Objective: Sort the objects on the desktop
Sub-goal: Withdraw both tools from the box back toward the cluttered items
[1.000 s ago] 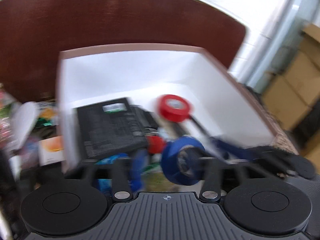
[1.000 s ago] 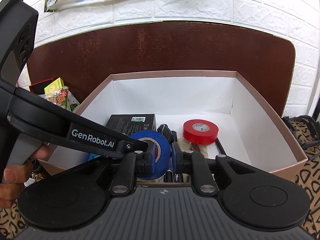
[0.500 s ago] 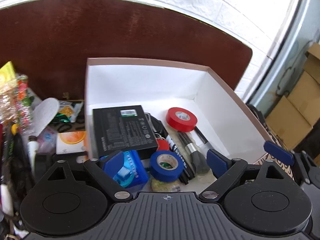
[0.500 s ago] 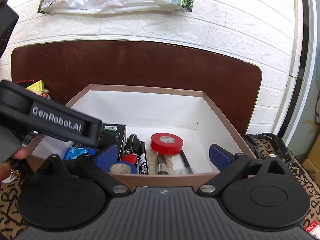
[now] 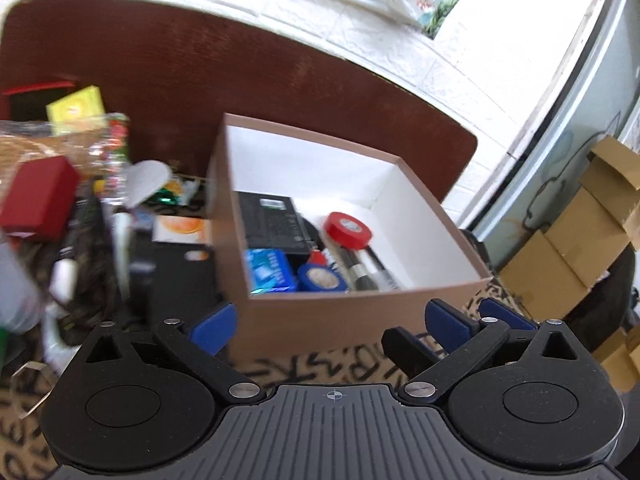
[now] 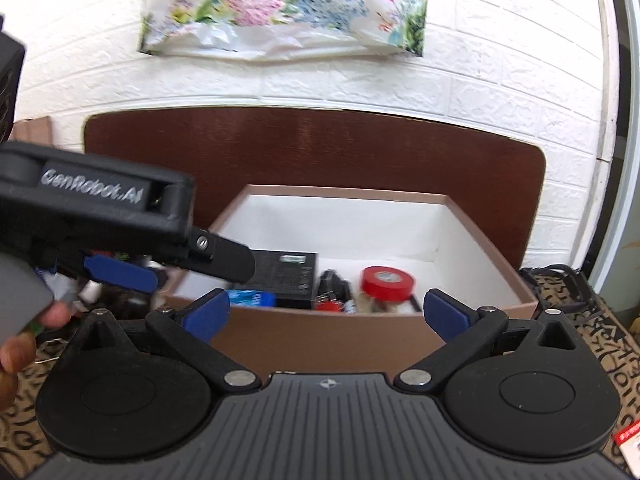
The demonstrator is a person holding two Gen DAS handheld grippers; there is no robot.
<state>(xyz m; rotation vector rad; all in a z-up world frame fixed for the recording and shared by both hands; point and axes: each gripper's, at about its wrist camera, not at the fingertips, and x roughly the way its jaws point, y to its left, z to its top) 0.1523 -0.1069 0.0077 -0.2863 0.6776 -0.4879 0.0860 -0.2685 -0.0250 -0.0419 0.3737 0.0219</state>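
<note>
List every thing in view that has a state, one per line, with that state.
Left tongs: open, empty, outside the box.
Right tongs: open, empty, in front of the box.
Box: lidless, partly filled.
Red tape roll: lying flat in the box.
Blue tape roll: lying flat near the box's front wall.
Black carton: lying flat in the box.
Red case: shut, outside the box.
</note>
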